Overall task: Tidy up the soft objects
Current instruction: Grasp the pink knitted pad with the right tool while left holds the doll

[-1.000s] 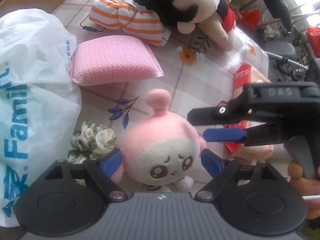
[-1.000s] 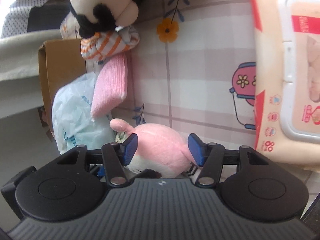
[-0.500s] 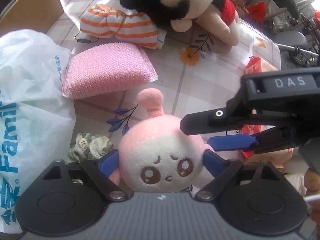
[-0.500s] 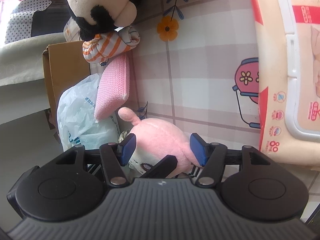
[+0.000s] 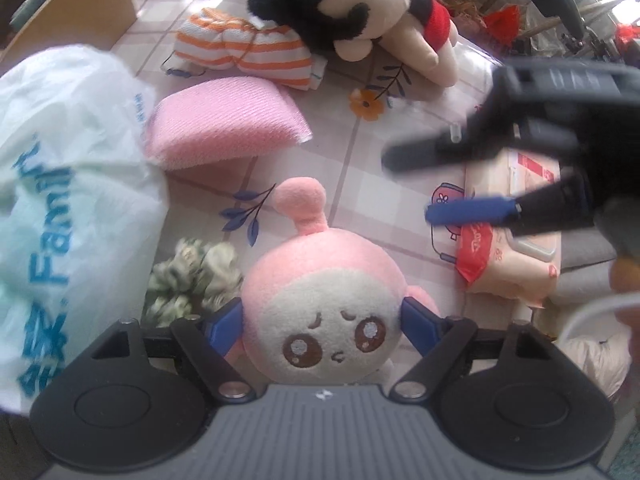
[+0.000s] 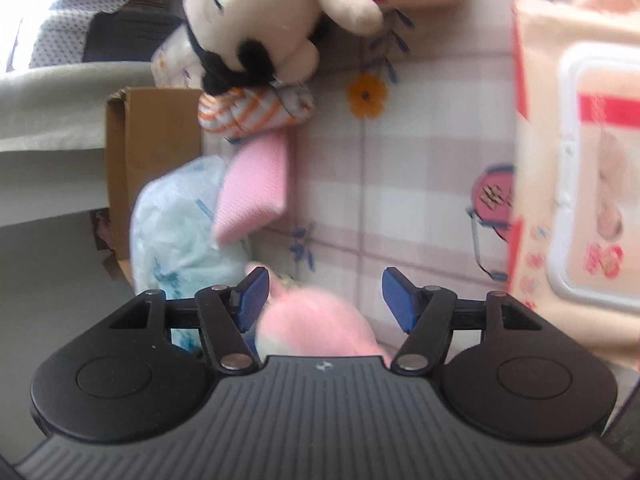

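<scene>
Pink plush (image 5: 320, 312) sits on the checked counter (image 5: 360, 168), pinched at its head by our left claw (image 5: 322, 326), which has just been closing. Scrunchie (image 5: 192, 280), plastic bag (image 5: 68, 184) reading "Famil", pink sponge (image 5: 224, 124), striped pouch (image 5: 248, 52), big doll (image 5: 360, 8) and wipes pack (image 5: 508, 264) crowd around. Right claw (image 6: 322, 300) has just been opening; it's spread, clear of the plush
</scene>
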The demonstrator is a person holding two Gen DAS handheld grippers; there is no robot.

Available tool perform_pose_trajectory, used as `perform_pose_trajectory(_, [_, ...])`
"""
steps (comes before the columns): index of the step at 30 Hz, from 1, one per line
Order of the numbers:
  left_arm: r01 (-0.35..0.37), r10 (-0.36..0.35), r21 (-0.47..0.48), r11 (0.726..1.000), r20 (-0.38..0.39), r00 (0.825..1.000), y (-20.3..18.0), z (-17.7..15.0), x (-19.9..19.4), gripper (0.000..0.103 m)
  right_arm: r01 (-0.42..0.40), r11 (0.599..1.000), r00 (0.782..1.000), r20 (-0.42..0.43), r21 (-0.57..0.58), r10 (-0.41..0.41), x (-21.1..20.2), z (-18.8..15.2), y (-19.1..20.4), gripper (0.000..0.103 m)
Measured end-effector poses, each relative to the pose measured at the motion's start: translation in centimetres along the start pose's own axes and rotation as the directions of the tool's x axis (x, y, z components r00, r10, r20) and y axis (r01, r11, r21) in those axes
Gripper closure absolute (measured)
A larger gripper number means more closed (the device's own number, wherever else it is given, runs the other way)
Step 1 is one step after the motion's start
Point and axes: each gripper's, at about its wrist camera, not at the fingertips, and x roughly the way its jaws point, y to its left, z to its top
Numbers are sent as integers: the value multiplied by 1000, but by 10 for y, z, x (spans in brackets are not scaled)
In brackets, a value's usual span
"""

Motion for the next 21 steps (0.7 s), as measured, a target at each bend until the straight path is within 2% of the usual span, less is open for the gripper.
perform_pose_trajectory(4, [6, -6, -64, 998, -4, 1000, 18, -8, -8, 19, -85, 995, 996, 23, 42, 84, 17, 13, 8, 32])
perform_pose_trajectory(8, [-9, 8, -105, 994, -6, 1000, 35, -14, -11, 19, -155, 978, 988, 7, 140, 156, 53, 25, 7, 29])
perform_pose_trajectory(11, [-12, 11, -135, 991, -8, 1000, 48, -16, -11, 19, -157, 966, 986, -15, 207, 164, 80, 27, 3, 29])
perform_pose_trajectory(15, [1, -2, -159, 987, -5, 1000, 60, -17, -11, 19, -157, 956, 987, 2, 248, 162, 100, 28, 3, 30])
perform_pose_trajectory(18, [11, -12, -160, 987, -5, 1000, 63, -16, -11, 19, -145, 953, 989, 12, 266, 147, 111, 29, 5, 35])
perform_pose_trajectory(21, [15, -16, -159, 987, -8, 1000, 63, -14, -9, 19, -136, 954, 991, 31, 266, 132, 117, 29, 8, 51])
